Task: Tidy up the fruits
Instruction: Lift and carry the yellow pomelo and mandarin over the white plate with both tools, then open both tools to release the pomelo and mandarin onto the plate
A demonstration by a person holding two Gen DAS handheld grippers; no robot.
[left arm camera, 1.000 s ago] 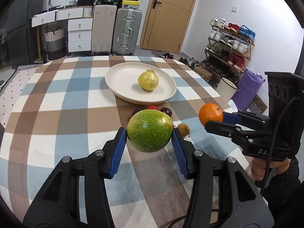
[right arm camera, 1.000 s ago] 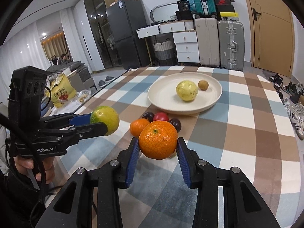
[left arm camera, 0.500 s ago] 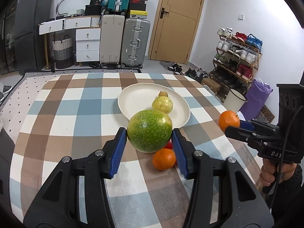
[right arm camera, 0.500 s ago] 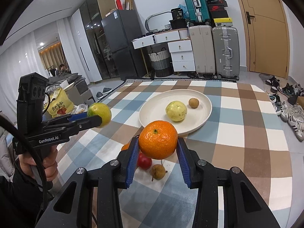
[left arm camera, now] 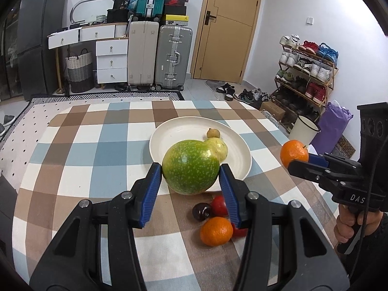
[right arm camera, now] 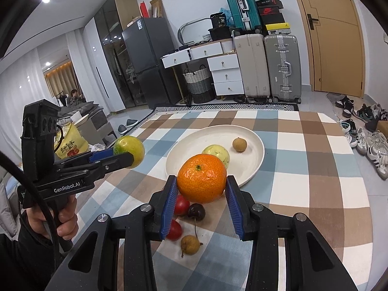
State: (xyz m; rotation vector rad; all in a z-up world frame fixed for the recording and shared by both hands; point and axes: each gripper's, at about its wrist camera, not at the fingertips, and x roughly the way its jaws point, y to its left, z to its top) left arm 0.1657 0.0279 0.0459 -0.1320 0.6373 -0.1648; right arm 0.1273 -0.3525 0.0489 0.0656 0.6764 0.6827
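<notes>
Green fruit [left arm camera: 190,167] hides part of the yellow fruit [right arm camera: 217,154] on the white plate [right arm camera: 249,169]; a small brown fruit [right arm camera: 239,144] sits beside it. Left gripper [left arm camera: 190,181] clamps the green fruit, right gripper [right arm camera: 201,194] clamps an orange [right arm camera: 201,178], both raised near the plate's front rim.

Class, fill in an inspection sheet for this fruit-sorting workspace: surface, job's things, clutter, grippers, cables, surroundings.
Surface: checked tablecloth.
Job's things: white plate holds a yellow fruit and a small brown fruit; loose orange, cherry and red fruits lie before it.
Clutter: nothing seen.
Grippers: left gripper holds a green fruit; right gripper holds an orange.
Cables: black cable by the left gripper.
Surroundings: suitcases, shoe rack.
</notes>
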